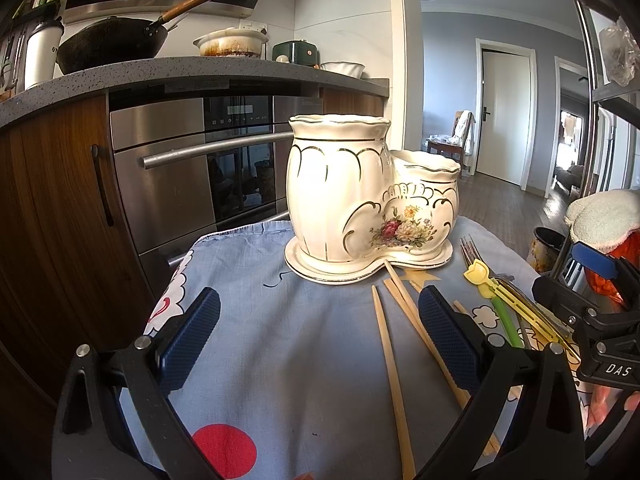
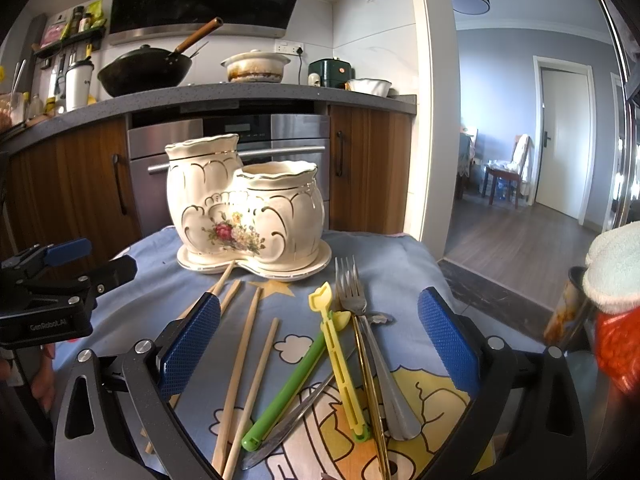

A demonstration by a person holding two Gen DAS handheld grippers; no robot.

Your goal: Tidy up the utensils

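Note:
A cream ceramic utensil holder (image 1: 360, 196) (image 2: 244, 208) with two pots and a flower print stands on a blue cloth. Several wooden chopsticks (image 2: 248, 360) (image 1: 390, 364) lie in front of it. To their right lie a green stick (image 2: 288, 388), a yellow clip (image 2: 340, 356), a steel fork (image 2: 352, 288) (image 1: 472, 250) and a gold-handled utensil (image 2: 370, 380). My left gripper (image 1: 318, 334) hovers open over bare cloth, left of the chopsticks. My right gripper (image 2: 320, 340) is open above the pile, holding nothing.
The blue cartoon cloth (image 1: 280, 340) covers a small raised surface with drop-offs on each side. Behind it stand a steel oven (image 1: 192, 176) and wooden cabinets under a counter with a wok (image 1: 112, 44). A towel-covered orange object (image 2: 616, 280) sits at the right.

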